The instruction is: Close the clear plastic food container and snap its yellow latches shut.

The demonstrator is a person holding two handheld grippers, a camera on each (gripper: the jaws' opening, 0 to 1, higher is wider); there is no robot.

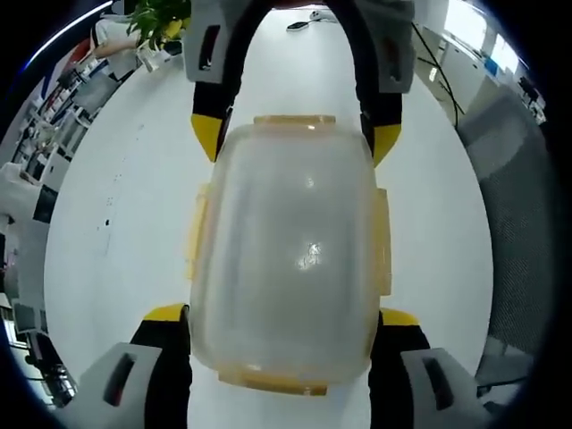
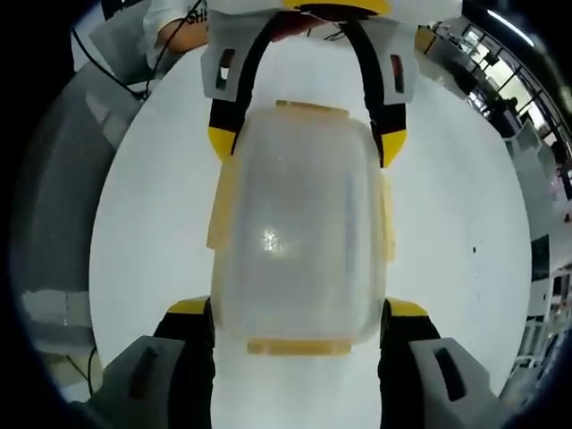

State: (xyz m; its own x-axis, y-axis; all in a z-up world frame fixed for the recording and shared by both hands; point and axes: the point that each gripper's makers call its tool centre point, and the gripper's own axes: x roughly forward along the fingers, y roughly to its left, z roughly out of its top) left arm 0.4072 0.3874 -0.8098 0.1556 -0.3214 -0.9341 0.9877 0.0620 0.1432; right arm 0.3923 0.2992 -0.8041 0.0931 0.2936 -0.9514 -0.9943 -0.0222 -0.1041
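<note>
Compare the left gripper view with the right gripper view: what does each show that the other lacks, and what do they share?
Left gripper view alone: a green plant at the table's far edge. Right gripper view alone: a person's hand beyond the opposite gripper. Shared: the clear container with yellow latches lies on the white table, the left gripper and right gripper straddling its opposite ends, facing each other.

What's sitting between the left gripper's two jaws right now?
The container, lid on; its yellow latches stick out along its edges. That shows in the left gripper view.
</note>
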